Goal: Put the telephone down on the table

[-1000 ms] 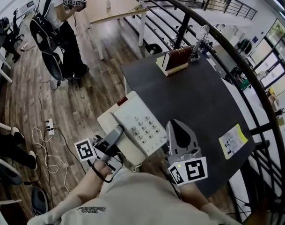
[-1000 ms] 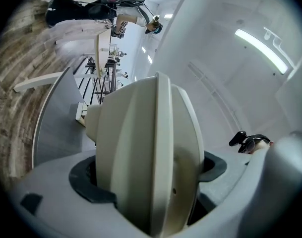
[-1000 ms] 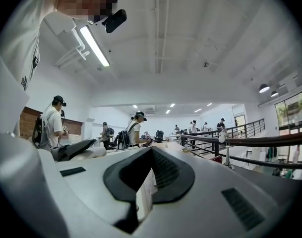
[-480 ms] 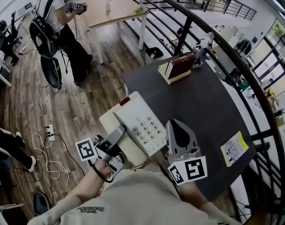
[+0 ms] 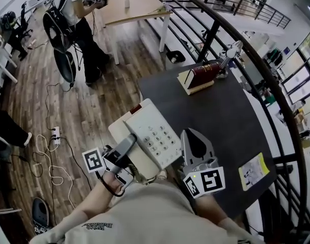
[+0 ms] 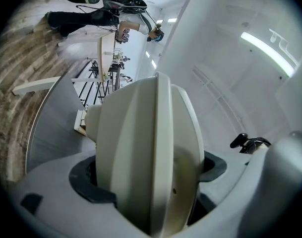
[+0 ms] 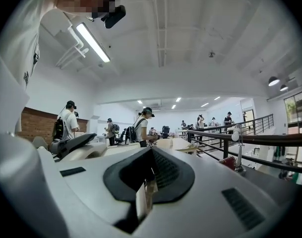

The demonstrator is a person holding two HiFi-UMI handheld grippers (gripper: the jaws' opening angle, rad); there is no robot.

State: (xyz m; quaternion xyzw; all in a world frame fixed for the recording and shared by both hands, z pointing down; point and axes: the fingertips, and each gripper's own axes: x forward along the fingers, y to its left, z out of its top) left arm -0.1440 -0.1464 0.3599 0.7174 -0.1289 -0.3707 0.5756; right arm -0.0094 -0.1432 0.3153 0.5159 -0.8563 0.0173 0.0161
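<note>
Cream hard-plastic telephone [image 5: 153, 132], probably light, stiff, slick. Left tongs [image 5: 127, 146] clamp its 7 o'clock edge, a fair hold. Right tongs [image 5: 194, 142], at 3 o'clock, closed and empty.

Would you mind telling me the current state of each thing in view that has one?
telephone: held in the air, not yet on the table.
left claw: shut on the telephone.
right claw: shut, empty.
red book: closed, lying on a pale block.
yellow leaflet: flat on the table.
</note>
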